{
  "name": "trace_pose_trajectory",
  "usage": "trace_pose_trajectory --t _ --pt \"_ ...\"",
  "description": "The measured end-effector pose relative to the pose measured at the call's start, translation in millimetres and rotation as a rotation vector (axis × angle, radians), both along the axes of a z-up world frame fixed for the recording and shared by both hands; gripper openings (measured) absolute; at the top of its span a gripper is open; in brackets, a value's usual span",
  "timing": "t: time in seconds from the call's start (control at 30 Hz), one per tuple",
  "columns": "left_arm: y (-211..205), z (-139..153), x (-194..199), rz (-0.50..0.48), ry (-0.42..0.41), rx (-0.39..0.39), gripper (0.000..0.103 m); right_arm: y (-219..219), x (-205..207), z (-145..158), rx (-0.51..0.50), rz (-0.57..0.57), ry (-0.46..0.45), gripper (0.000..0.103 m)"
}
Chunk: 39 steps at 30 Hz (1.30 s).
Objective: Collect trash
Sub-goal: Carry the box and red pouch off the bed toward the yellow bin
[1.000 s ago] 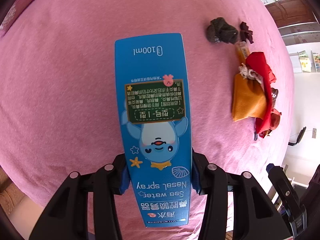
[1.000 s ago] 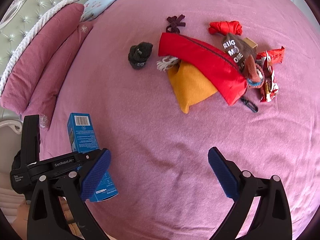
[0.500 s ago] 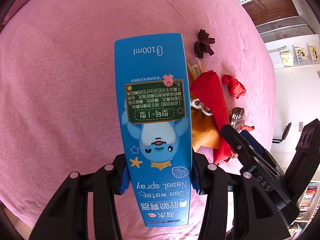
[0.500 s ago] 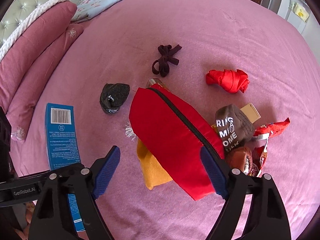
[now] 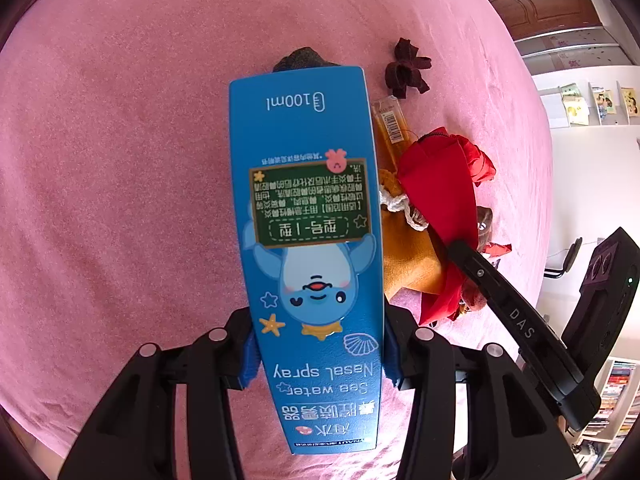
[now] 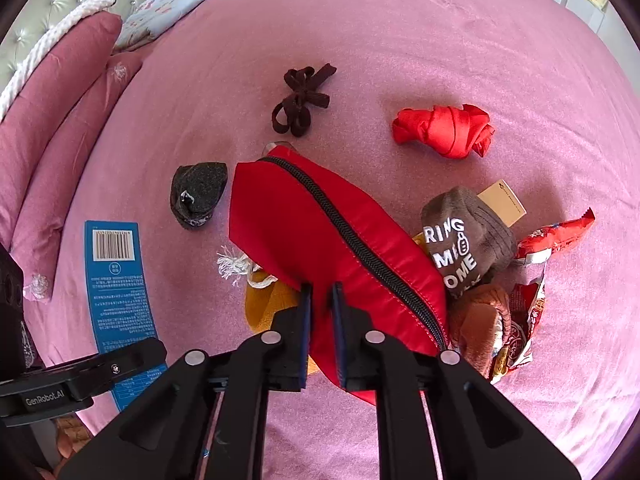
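I have the blue nasal spray box [image 5: 312, 256] clamped between the pads of my left gripper [image 5: 316, 354], its long axis running straight ahead along the fingers, the "100ml" end farthest from me and the print upside down. Only the right wrist view shows its back face with the barcode [image 6: 116, 280], off to the left of my right gripper [image 6: 321, 300]. That gripper's jaws have just been closing and now pinch the near edge of the red zip pouch [image 6: 320, 232], zipper slanting away to the left. Beyond it on the pink bed [image 6: 440, 40] lie a dark bow [image 6: 300, 100] and a red cloth bundle [image 6: 444, 130]; a snack wrapper [image 6: 532, 280] sits right.
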<state>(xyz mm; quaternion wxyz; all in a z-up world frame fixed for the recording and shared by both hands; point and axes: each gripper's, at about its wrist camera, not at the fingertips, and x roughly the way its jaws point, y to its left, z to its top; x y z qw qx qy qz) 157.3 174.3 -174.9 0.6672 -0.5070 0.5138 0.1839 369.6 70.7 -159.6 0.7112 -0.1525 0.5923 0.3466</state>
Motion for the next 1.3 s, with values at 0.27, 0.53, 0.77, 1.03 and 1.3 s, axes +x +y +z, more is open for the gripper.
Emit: trace_pose_trajectory --t 0.27,0.53,0.77,1.03,1.3 --pt "-17 22 3 -0.082 -0.042 0.008 0.048 -35 -4 49 0.119 -0.111 0.008 0.005" --pt "-49 47 -1 -0.212 -0.070 0.031 0.048 -85 -39 88 0.174 -0.210 0.002 0.005" --pt "-94 59 -5 -0.325 -0.063 0.043 0.048 -159 -70 105 0.210 -0.335 0.015 0.005" --pt "-187 75 -8 -0.459 -0.063 0.039 0.048 -275 -111 121 0.231 -0.460 0.029 0.005" --pt "-327 82 -5 -0.631 -0.063 0.015 0.048 -417 -146 134 0.243 -0.608 0.025 0.005"
